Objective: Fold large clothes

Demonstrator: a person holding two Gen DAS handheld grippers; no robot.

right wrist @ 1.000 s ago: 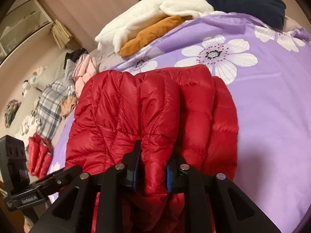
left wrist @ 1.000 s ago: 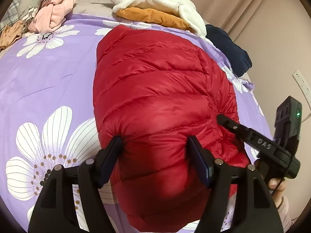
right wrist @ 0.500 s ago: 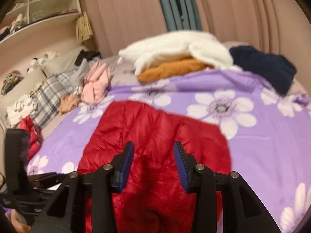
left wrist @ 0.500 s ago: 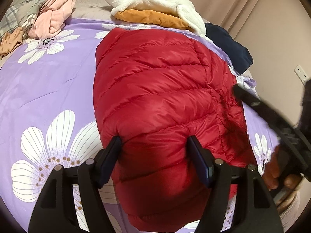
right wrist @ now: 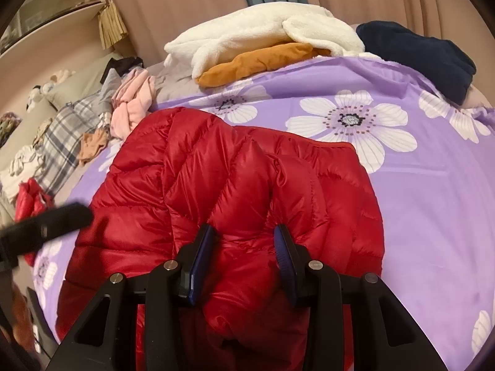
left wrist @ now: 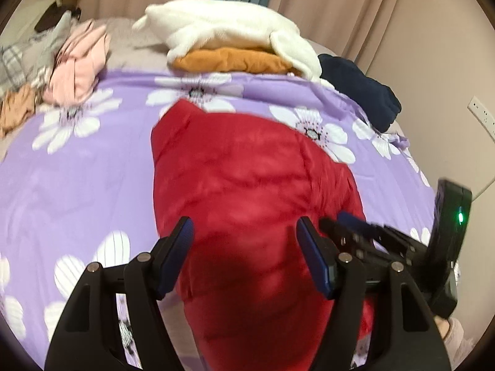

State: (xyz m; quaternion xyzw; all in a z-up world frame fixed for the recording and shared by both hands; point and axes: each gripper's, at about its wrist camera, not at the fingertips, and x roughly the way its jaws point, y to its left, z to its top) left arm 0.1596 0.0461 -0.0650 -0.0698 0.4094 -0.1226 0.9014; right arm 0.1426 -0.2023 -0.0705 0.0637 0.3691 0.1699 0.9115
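A red quilted down jacket [left wrist: 247,179] lies folded lengthwise on the purple flowered bedspread [left wrist: 77,185]. My left gripper [left wrist: 244,228] hovers over its near end. Its jaws are closing, and the jacket lies below the gap with the pads clear of it. In the right wrist view my right gripper [right wrist: 244,235] stands partly open astride a puffy ridge of the jacket [right wrist: 201,179], which fills the gap between the pads. The right gripper [left wrist: 337,221] also shows at the jacket's right edge, held by a hand. A black blur at the left is the left gripper [right wrist: 46,225].
At the back of the bed are a white fleece [left wrist: 232,27] on an orange garment [left wrist: 235,58], a navy garment [left wrist: 359,92] and pink clothes [left wrist: 80,65]. Plaid fabric [right wrist: 62,136] and a small red item [right wrist: 31,198] lie left. The wall has a socket [left wrist: 479,117].
The right gripper let go of the pinched jacket fold, lifted away, then came back down astride a ridge. The left gripper rose off the jacket's near end and its jaws narrowed a little.
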